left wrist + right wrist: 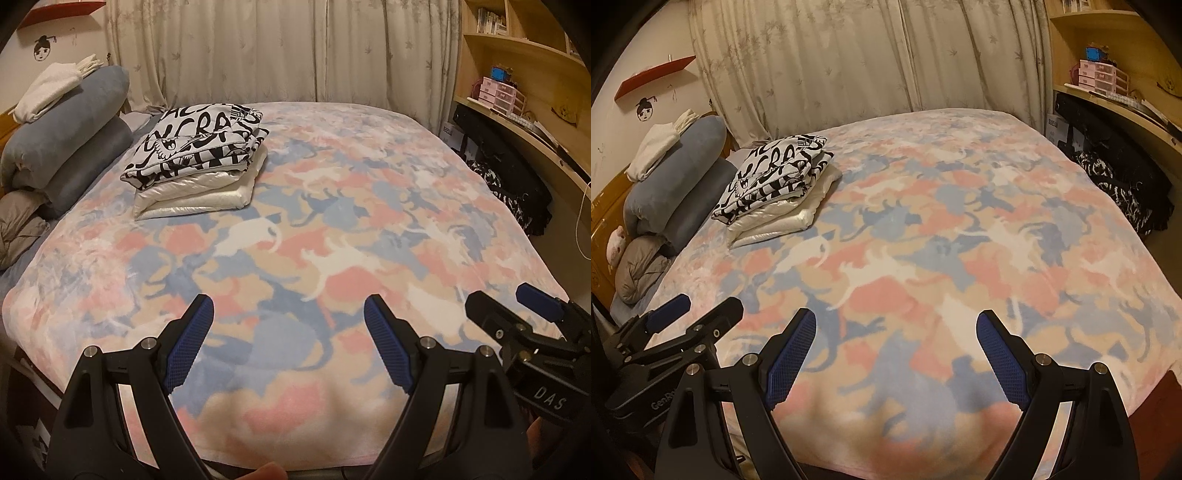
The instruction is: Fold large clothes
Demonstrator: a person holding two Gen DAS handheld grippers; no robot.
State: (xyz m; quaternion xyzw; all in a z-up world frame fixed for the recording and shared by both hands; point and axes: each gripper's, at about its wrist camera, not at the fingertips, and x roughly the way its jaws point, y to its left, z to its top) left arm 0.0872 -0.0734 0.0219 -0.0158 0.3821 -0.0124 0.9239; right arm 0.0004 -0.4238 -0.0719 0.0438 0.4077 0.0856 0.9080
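Note:
A folded black-and-white printed garment lies on top of a folded shiny white garment at the far left of the bed; the stack also shows in the right wrist view. The bed is covered by a pink, blue and cream cat-print blanket. My left gripper is open and empty above the blanket's near edge. My right gripper is open and empty beside it, and shows in the left wrist view at the right. Both are far from the stack.
Rolled blue bedding with white folded cloth on it lies at the left by the headboard. A grey bundle sits below it. Curtains hang behind. Wooden shelves and dark clothing stand at the right.

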